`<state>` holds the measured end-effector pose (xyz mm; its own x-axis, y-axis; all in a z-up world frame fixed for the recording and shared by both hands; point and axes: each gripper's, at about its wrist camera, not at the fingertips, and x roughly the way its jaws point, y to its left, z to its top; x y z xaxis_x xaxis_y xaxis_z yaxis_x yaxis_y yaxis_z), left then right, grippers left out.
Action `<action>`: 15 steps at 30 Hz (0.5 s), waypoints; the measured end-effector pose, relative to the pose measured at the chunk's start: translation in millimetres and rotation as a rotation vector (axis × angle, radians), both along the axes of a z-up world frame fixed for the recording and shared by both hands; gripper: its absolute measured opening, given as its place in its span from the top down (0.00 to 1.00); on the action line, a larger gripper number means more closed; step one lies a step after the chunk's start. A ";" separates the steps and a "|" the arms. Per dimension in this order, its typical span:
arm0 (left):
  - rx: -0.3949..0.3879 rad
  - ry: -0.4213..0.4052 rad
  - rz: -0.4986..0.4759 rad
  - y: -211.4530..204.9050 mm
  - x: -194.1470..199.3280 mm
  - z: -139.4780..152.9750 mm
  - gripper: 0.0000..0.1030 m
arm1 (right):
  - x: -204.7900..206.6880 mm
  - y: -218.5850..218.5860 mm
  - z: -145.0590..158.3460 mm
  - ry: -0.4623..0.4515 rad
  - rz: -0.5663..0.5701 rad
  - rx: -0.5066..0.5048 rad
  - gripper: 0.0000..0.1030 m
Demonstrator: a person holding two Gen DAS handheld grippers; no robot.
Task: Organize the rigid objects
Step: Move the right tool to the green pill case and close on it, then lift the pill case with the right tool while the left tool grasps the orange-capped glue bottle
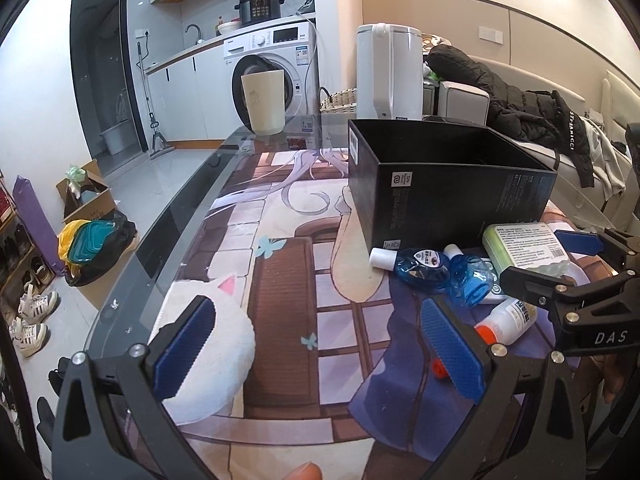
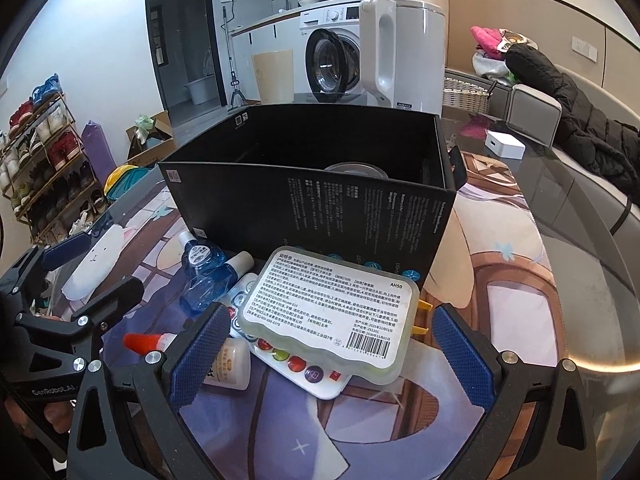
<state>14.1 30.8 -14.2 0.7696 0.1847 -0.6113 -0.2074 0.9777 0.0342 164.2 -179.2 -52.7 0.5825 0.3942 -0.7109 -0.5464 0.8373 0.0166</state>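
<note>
Left wrist view: the left gripper (image 1: 320, 344) is held wide open at the bottom of the frame, nothing between its blue pads, over bare printed mat (image 1: 280, 280). The black box (image 1: 448, 184) stands open-topped at centre right, presumably as the collecting container. Clustered at its near wall, lower right: two blue bottles (image 1: 444, 270), a white orange-capped bottle (image 1: 508, 318) and a green case (image 1: 524, 246). The right gripper (image 1: 556, 260) is seen spread around that case.

Right wrist view: the right gripper (image 2: 330, 354) is spread wide at lower centre, the green case (image 2: 332, 314) lying between its pads but not yet clamped. The case rests tilted on a white remote (image 2: 304, 368). A round object is glimpsed inside the box (image 2: 312, 208)
</note>
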 end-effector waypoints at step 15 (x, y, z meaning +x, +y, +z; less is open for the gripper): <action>-0.006 0.005 0.000 2.2 0.9 -2.1 0.00 | 12.5 0.4 -4.0 0.056 -0.060 -0.016 0.02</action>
<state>15.1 33.1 -16.3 0.7665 0.1807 -0.6163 -0.2071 0.9779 0.0293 176.7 -178.8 -56.6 0.5633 0.3485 -0.7492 -0.4942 0.8687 0.0325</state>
